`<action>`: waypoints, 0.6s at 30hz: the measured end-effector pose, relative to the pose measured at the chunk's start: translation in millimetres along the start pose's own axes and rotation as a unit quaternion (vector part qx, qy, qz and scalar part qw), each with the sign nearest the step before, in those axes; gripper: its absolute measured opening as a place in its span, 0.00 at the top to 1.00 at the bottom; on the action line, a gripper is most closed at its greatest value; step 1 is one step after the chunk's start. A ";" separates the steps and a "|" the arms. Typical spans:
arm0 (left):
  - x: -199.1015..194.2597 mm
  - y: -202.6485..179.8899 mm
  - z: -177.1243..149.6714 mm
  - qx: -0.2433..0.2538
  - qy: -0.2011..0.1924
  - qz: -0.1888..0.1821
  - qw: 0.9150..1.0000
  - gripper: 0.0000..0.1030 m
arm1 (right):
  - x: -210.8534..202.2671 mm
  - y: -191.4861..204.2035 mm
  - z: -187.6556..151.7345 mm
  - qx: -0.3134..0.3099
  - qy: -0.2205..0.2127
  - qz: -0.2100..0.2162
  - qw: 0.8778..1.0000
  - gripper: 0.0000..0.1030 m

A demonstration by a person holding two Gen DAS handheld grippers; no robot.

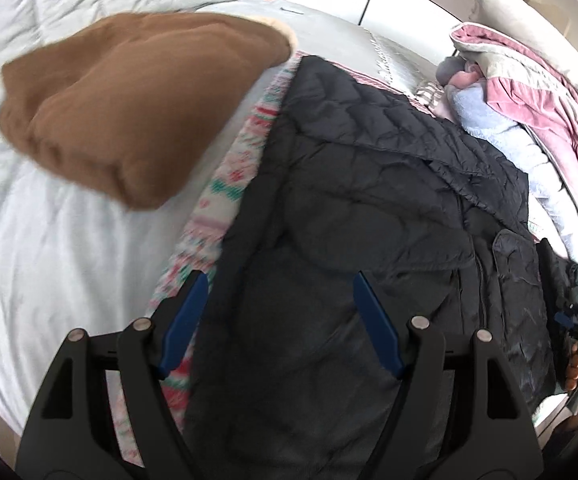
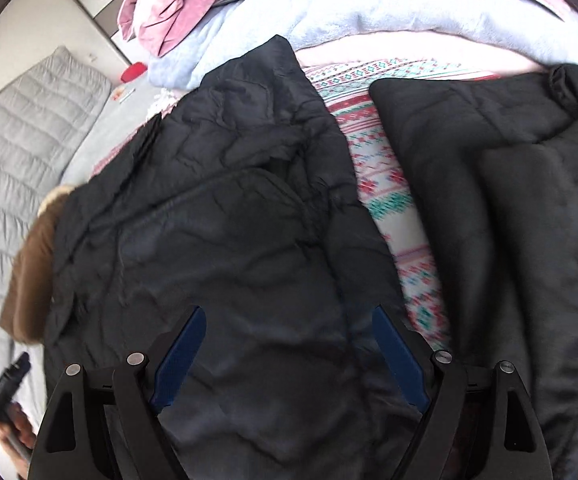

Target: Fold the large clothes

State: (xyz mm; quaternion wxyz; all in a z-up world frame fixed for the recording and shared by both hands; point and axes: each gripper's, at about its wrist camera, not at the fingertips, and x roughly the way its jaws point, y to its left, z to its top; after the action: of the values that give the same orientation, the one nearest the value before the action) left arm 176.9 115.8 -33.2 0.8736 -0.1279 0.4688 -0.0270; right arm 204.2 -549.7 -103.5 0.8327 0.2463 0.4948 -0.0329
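A large black quilted jacket (image 1: 349, 200) lies spread on a patterned blanket (image 1: 225, 184) on the bed. My left gripper (image 1: 279, 280) hovers open and empty over the jacket's near left edge. In the right wrist view the jacket (image 2: 217, 232) fills the middle, and my right gripper (image 2: 289, 314) hovers open and empty above it. A second dark padded garment (image 2: 509, 200) lies to the right, across a strip of the patterned blanket (image 2: 385, 200). The other gripper shows at the right edge of the left wrist view (image 1: 573, 320) and at the lower left of the right wrist view (image 2: 1, 384).
A folded brown garment (image 1: 129, 112) with a cream lining sits left of the jacket on the white quilt (image 1: 49, 248); it shows again in the right wrist view (image 2: 29, 280). A pile of pink and light blue blankets (image 1: 529, 112) lies at the far side. A red object (image 2: 133, 72) lies near the headboard.
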 end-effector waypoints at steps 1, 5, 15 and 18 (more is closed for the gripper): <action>-2.7 6.2 -4.0 -0.004 0.004 -0.002 1.000 0.27 | -3.3 -1.9 -3.8 -0.004 0.000 -0.003 1.000 0.16; -8.6 26.5 -23.5 -0.003 0.026 -0.004 1.000 0.27 | -19.1 -11.7 -27.1 -0.020 0.003 -0.014 1.000 0.16; -14.0 58.7 -59.2 -0.019 0.066 -0.043 0.997 0.27 | -54.2 -20.1 -93.1 -0.043 -0.006 0.009 0.999 0.16; -15.3 62.4 -66.5 -0.026 0.070 -0.051 0.996 0.27 | -66.7 -9.7 -114.1 -0.063 -0.027 -0.001 0.998 0.16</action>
State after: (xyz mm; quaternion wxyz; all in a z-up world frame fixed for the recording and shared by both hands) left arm 108.9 165.5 -71.4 0.8326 -0.1719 0.5219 -0.0688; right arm 75.2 -520.3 -95.4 0.8598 0.1918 0.4732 -0.0095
